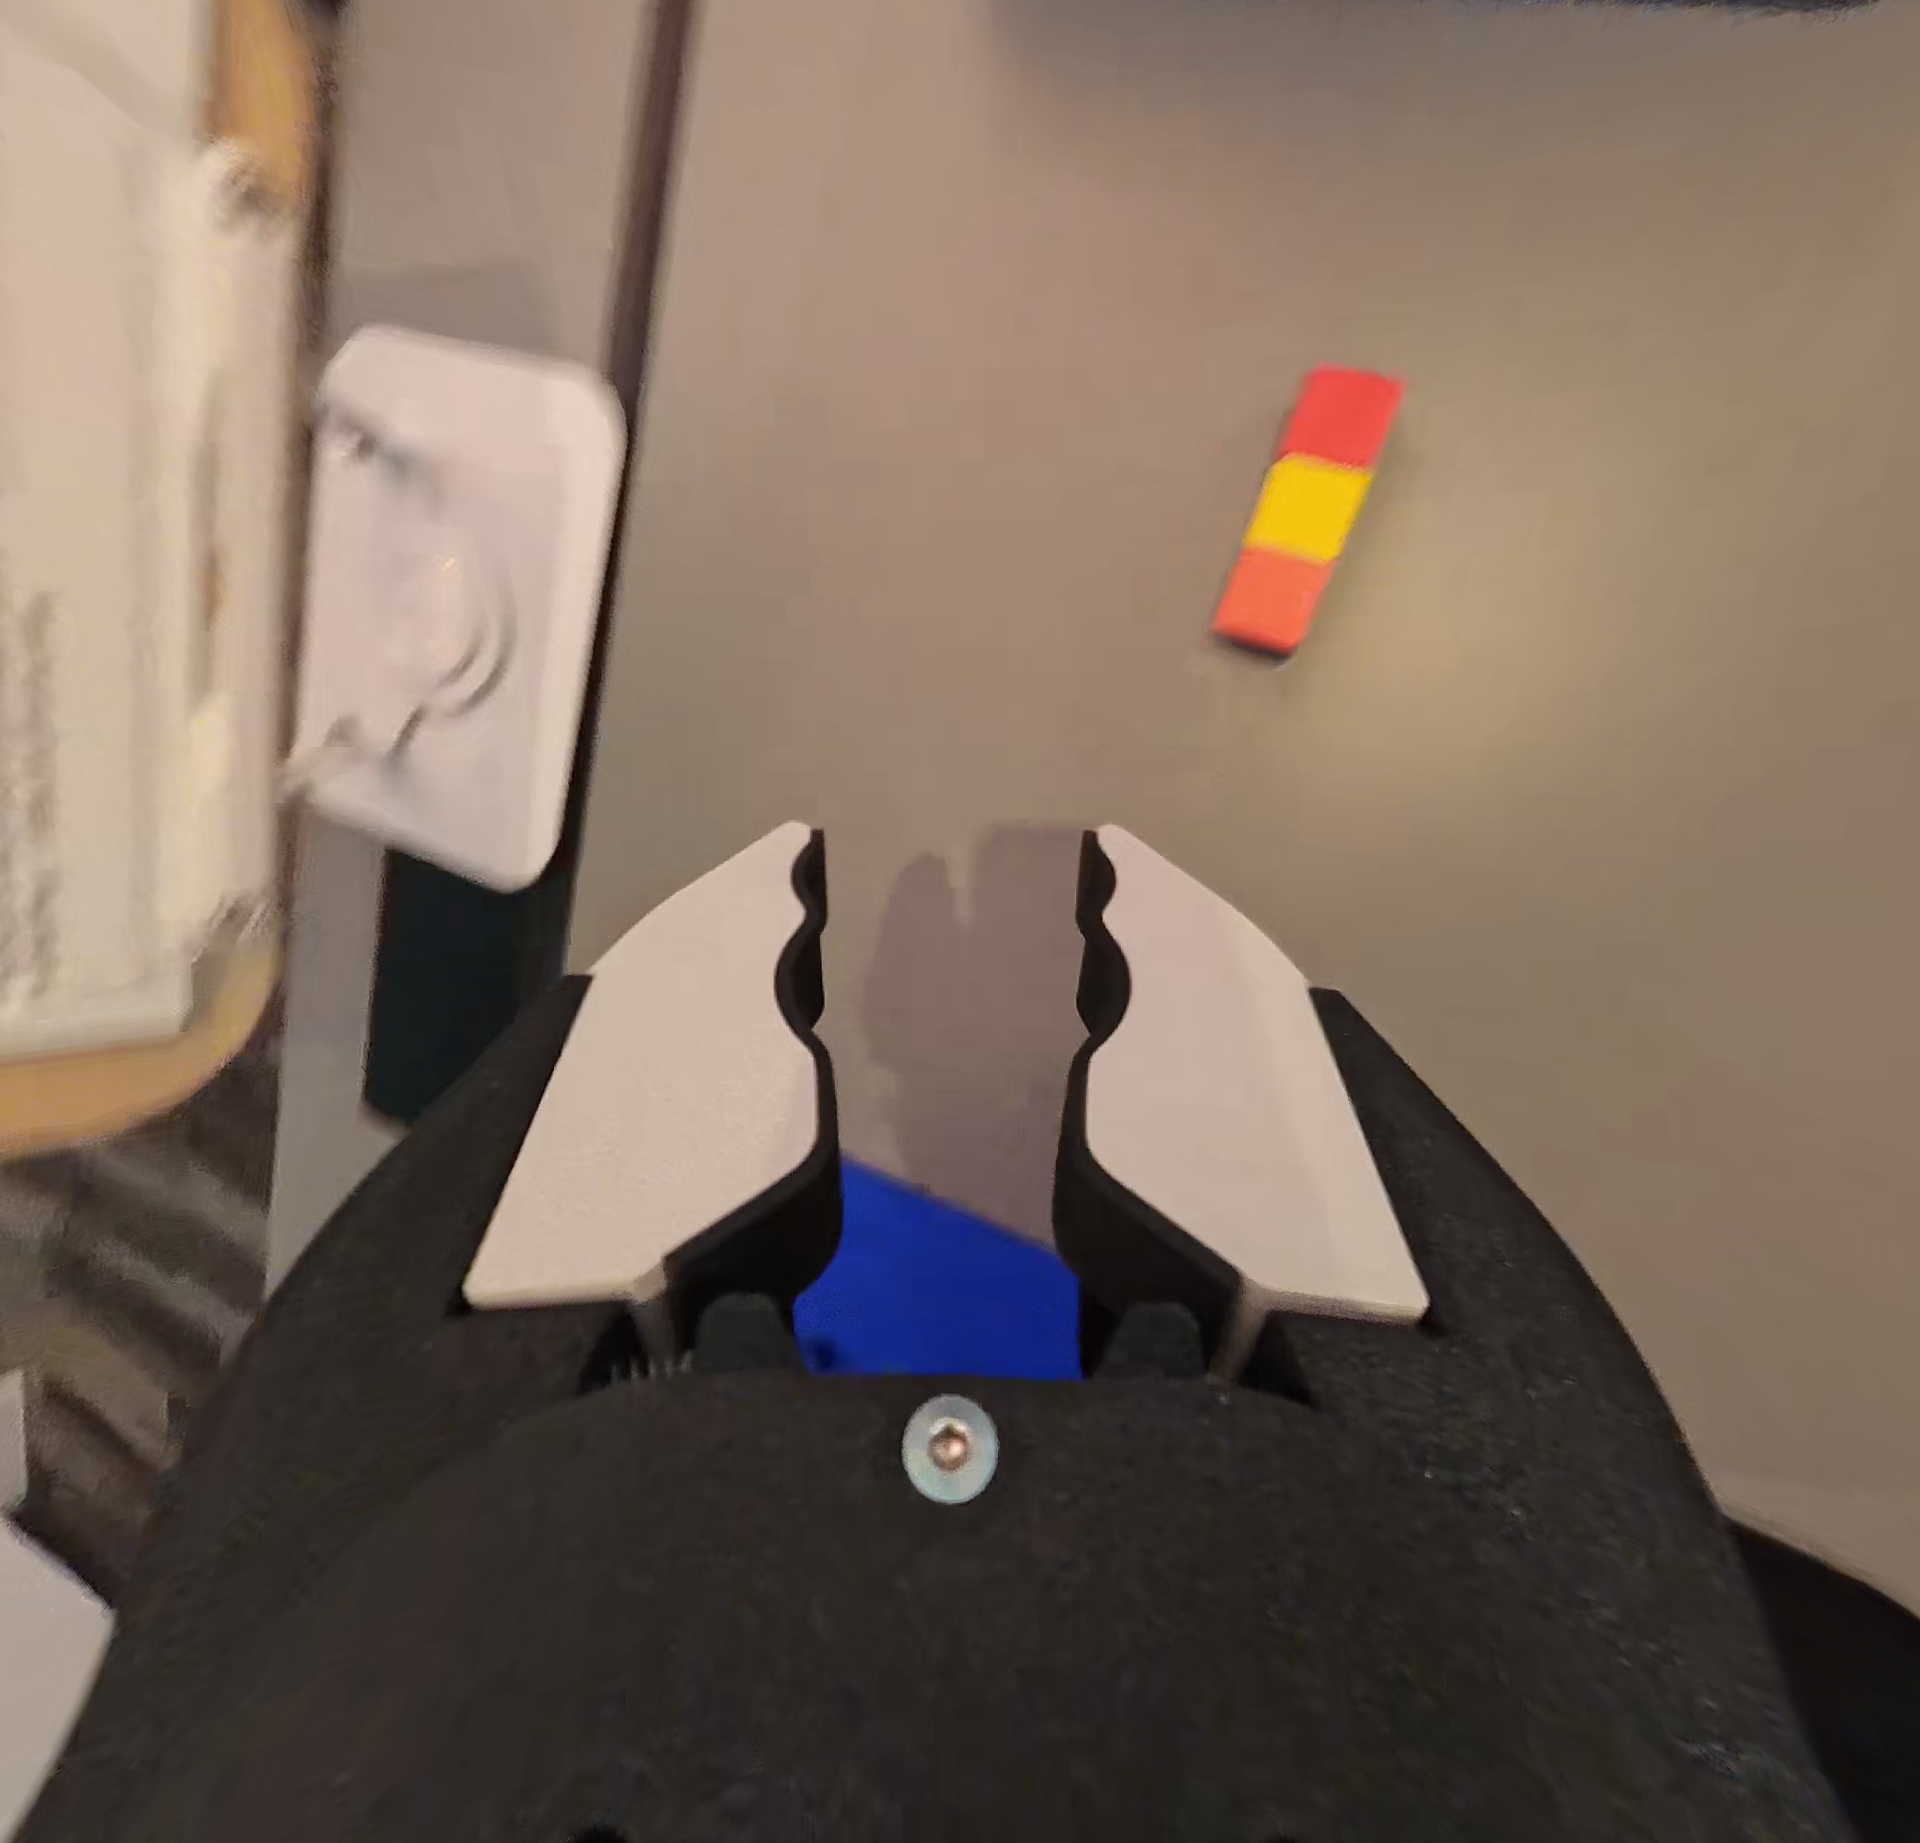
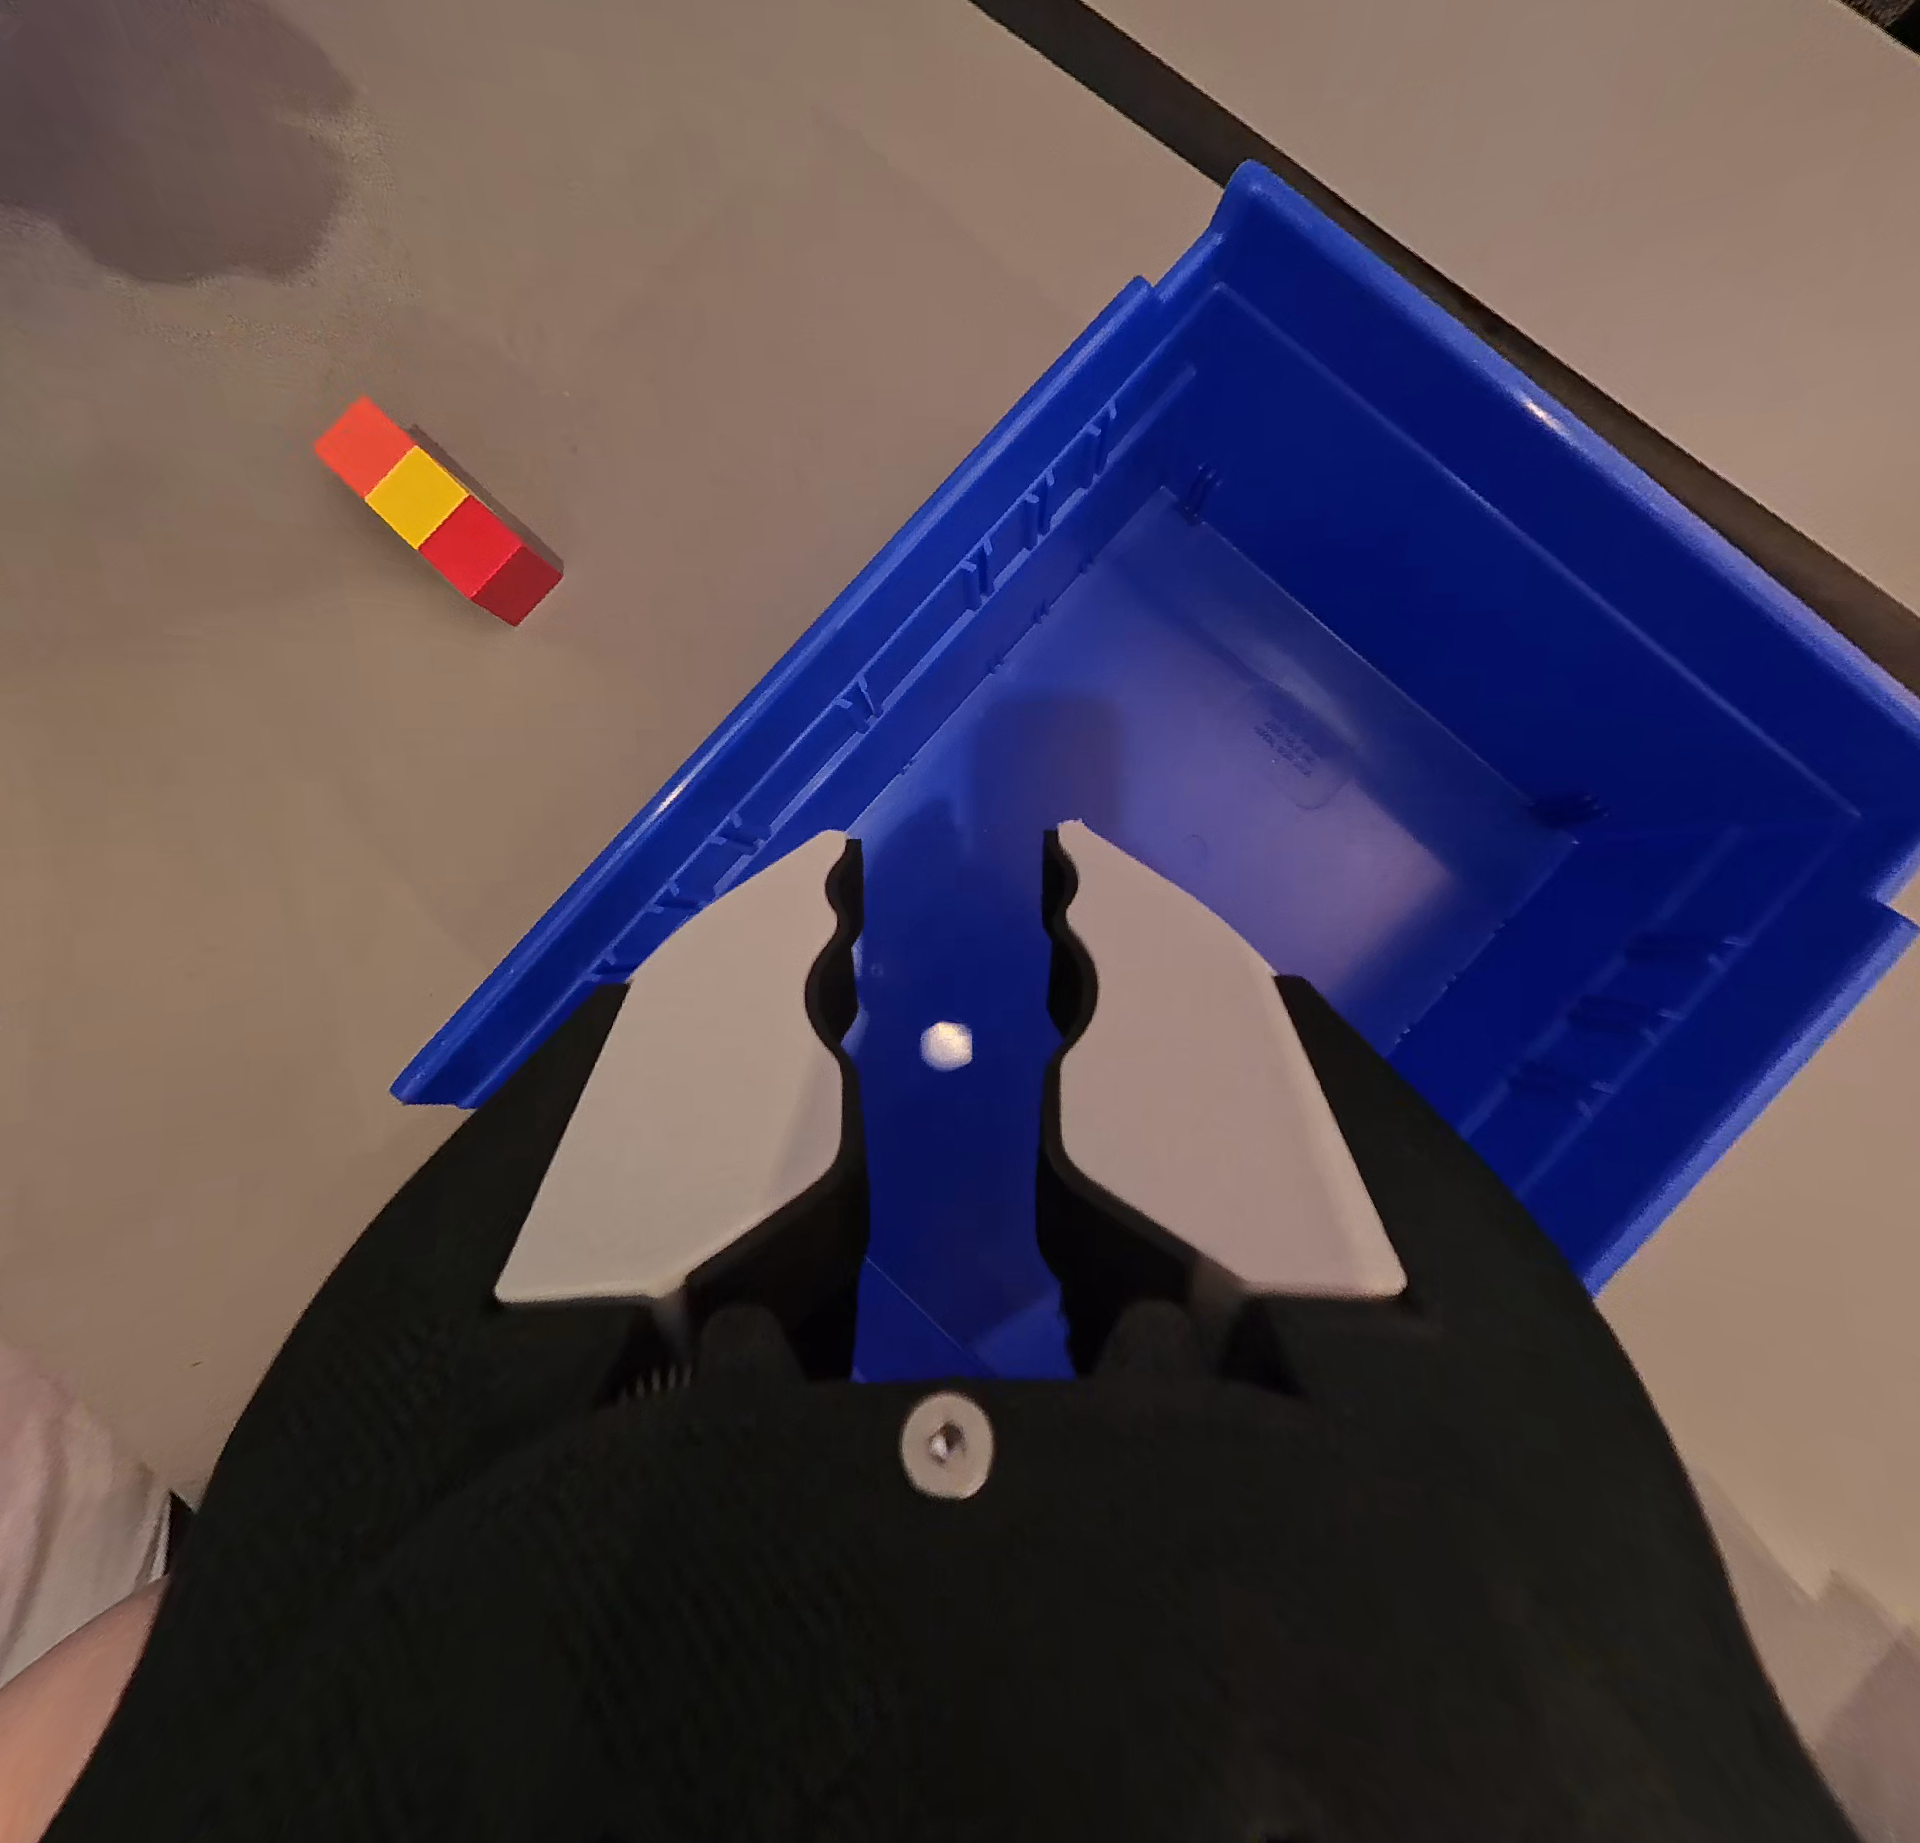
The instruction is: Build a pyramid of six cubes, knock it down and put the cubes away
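While our left gripper (image 1: 951, 837) hangs over the grey table (image 1: 935, 443) with its jaws parted and nothing between them, the left wrist view shows three cubes in a tight row well ahead and to the right: a red cube (image 1: 1342, 417), a yellow cube (image 1: 1311, 510) and an orange cube (image 1: 1273, 598), each touching the next. A corner of the blue bin (image 1: 935, 1284) peeks out beneath the fingers.

From the right wrist view, our right gripper (image 2: 951, 837) hovers over the bin's open mouth, jaws likewise apart and holding nothing. We see no cubes inside, though the gripper hides part of the floor. The row lies on the table, apart from the bin's left rim.

We judge the cubes light, rigid and smooth-faced; they should be pinched squarely across two opposite flat sides, an end cube first, since its neighbours block the middle one.
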The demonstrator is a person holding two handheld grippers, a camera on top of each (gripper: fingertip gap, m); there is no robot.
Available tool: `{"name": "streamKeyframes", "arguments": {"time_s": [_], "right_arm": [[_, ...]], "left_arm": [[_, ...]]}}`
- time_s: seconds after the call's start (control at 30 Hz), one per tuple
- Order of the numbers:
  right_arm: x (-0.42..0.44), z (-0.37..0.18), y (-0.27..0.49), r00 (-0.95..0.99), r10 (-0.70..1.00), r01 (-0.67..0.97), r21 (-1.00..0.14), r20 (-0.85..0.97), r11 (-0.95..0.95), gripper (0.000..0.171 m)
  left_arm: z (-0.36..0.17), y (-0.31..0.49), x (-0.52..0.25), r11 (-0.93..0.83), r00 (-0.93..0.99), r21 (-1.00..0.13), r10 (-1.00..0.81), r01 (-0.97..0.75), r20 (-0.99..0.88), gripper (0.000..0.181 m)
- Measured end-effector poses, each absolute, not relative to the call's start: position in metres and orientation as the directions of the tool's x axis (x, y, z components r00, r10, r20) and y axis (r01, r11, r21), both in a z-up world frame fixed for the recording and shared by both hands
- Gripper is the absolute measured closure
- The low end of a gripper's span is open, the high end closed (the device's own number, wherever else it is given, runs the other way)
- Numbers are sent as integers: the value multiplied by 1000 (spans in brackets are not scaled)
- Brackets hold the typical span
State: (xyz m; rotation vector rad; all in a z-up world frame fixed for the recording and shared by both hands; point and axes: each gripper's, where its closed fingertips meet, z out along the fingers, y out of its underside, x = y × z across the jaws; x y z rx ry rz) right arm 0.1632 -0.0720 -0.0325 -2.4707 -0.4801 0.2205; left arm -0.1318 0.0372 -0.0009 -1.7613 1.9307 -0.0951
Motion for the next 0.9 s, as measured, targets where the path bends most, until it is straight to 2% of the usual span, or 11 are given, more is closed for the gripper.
{"name": "streamKeyframes", "arguments": {"time_s": [0.17, 0.33, 0.43, 0.57, 0.77, 0.9], "right_arm": [[163, -31, -72, 923, 384, 289, -594, -36, -751, 136], [160, -35, -72, 922, 386, 300, -576, -30, -761, 136], [161, -38, -72, 924, 381, 300, -563, -29, -770, 135], [162, -43, -71, 927, 374, 301, -544, -25, -783, 135], [161, -46, -71, 927, 374, 309, -524, -20, -794, 135], [159, -49, -71, 924, 383, 321, -512, -17, -797, 135]], "left_arm": [[21, 107, -250, -168, 323, -400, -874, -901, -362, 137], [-27, 149, -360, -398, 487, -295, -796, -869, -359, 138], [-64, 155, -395, -441, 494, -223, -794, -869, -355, 137], [-97, 161, -410, -509, 548, -202, -786, -836, -287, 136], [-126, 171, -425, -516, 521, -101, -802, -851, -292, 132], [-135, 175, -425, -522, 522, -79, -808, -849, -273, 134]]}}
